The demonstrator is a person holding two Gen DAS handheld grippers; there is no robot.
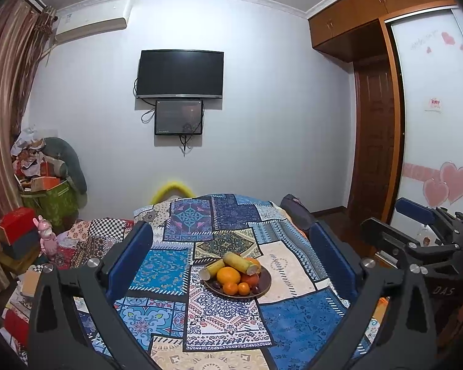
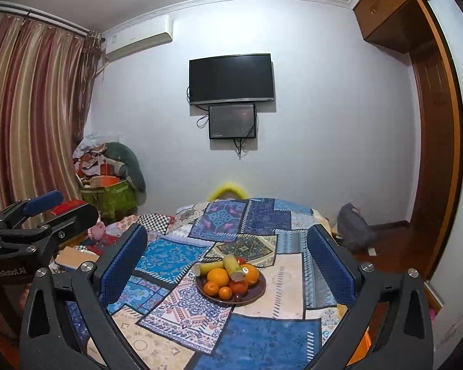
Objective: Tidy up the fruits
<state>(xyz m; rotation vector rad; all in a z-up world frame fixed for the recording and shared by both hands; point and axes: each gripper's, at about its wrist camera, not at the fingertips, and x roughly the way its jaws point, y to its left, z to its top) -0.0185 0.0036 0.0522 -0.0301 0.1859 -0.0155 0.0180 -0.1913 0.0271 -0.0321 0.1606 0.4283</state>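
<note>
Blue-padded and spread wide, the left gripper (image 1: 231, 246) holds nothing; past its tips a dark plate (image 1: 264, 280) of fruit (image 1: 228, 275) sits mid-table on the patchwork cloth (image 1: 296, 323), the right gripper (image 1: 395, 219) off to the right.

From the right gripper (image 2: 228, 248), jaws equally wide and empty, the plate (image 2: 257, 286) lies just beyond its tips, the left gripper (image 2: 68, 206) at far left.

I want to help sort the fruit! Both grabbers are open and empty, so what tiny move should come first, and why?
Probably ease the right gripper forward toward the yellow-green stalk lying on top of the pile. It rests across the big orange in the dark plate, so lifting it first frees the fruit below. Both grippers, the left gripper too, hang open, short of the plate.
</note>
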